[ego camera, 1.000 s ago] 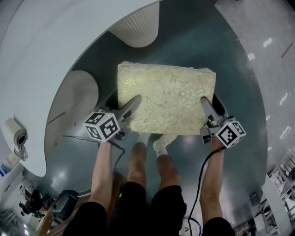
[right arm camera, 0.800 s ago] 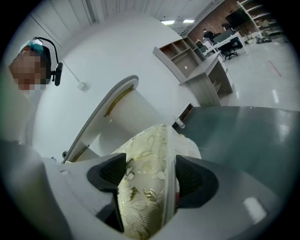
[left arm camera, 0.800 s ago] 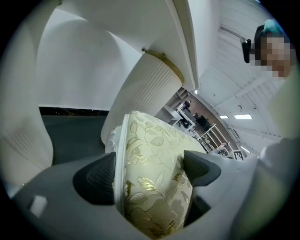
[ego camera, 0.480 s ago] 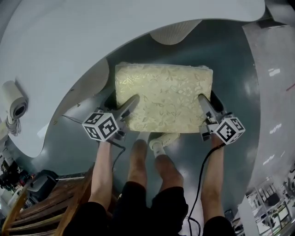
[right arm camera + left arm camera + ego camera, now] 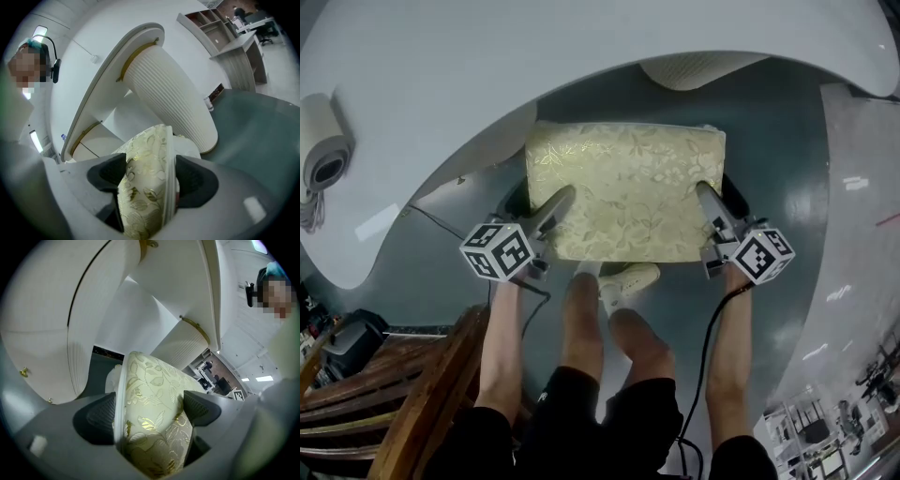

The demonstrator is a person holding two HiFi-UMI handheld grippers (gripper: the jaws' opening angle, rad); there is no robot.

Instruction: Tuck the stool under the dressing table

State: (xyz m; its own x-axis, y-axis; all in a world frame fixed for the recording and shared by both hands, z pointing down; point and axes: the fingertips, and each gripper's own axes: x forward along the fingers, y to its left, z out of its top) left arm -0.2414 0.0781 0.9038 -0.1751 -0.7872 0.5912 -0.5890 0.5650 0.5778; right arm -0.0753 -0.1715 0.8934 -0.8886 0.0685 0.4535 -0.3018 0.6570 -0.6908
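My left gripper (image 5: 553,204) and right gripper (image 5: 706,197) clamp the stool (image 5: 623,187) at its side edges; the table (image 5: 469,75) recess lies straight ahead.

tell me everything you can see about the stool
The stool has a rectangular padded seat in pale cream fabric with a shiny gold leaf-and-flower pattern. Its legs are hidden beneath it. It sits level on the grey floor inside the curved recess of the white dressing table, with its far edge about at the tabletop's rim. The left gripper clamps its left edge and the right gripper its right edge.
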